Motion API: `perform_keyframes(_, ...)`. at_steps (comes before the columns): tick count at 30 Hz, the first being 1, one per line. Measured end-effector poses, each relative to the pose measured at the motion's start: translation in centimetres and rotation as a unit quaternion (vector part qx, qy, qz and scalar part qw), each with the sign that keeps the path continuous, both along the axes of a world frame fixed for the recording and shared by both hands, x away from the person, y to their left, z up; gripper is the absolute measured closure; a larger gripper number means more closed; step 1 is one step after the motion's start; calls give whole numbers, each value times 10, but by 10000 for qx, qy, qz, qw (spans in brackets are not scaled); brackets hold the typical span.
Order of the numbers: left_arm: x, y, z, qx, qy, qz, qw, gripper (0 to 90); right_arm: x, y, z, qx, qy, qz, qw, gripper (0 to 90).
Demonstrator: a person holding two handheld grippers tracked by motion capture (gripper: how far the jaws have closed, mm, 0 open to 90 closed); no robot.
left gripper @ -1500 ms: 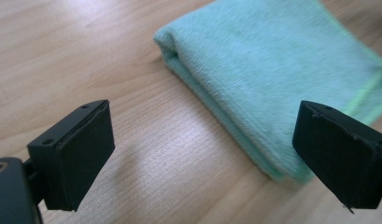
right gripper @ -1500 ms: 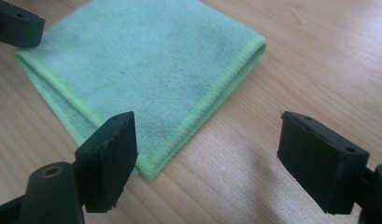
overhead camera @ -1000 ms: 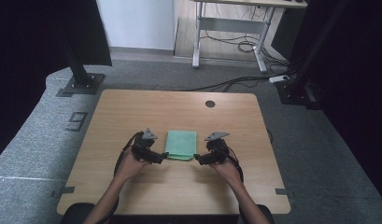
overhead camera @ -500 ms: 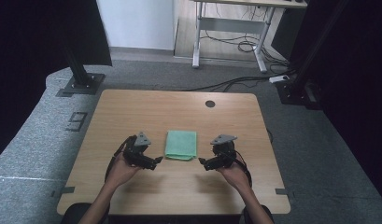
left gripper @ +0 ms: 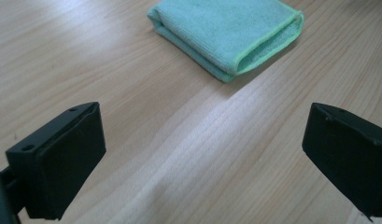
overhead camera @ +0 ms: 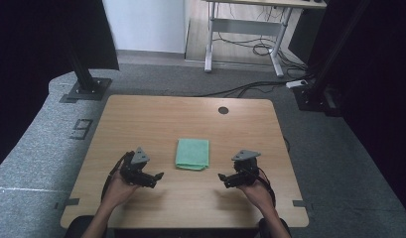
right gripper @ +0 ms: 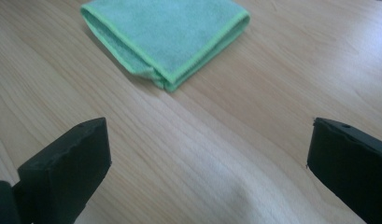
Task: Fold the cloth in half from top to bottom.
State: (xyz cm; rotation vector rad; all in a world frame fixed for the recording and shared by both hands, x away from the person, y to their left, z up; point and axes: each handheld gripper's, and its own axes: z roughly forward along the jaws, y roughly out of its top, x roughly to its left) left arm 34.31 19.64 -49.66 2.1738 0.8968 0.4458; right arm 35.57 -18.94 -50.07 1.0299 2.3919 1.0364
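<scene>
Folded cloth midway between the two tongs on the bench

The cloth (overhead camera: pixel 192 154) lies on the bench (overhead camera: pixel 156 114) near its middle, toward the near edge; the left tongs (overhead camera: pixel 153 178) sit to its left, the right tongs (overhead camera: pixel 225 179) to its right, both nearer the near edge and apart from the cloth.

Folded green cloth (left gripper: pixel 226 35) cut off by the left gripper view's top edge

The cloth (left gripper: pixel 228 35) is seen to be soft green microfibre, matt and finely napped, with a stitched hem. The table (overhead camera: pixel 156 116) is finished in smooth, light wood grain with a faint sheen. The jaws are made of matt black plastic.
</scene>
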Motion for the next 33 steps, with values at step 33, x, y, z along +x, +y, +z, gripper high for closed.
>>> perform_keyframes(33,-11,-3,-53,239,549,-22,9982,0,-16,-21,-56,5,207,-335,9992,0)
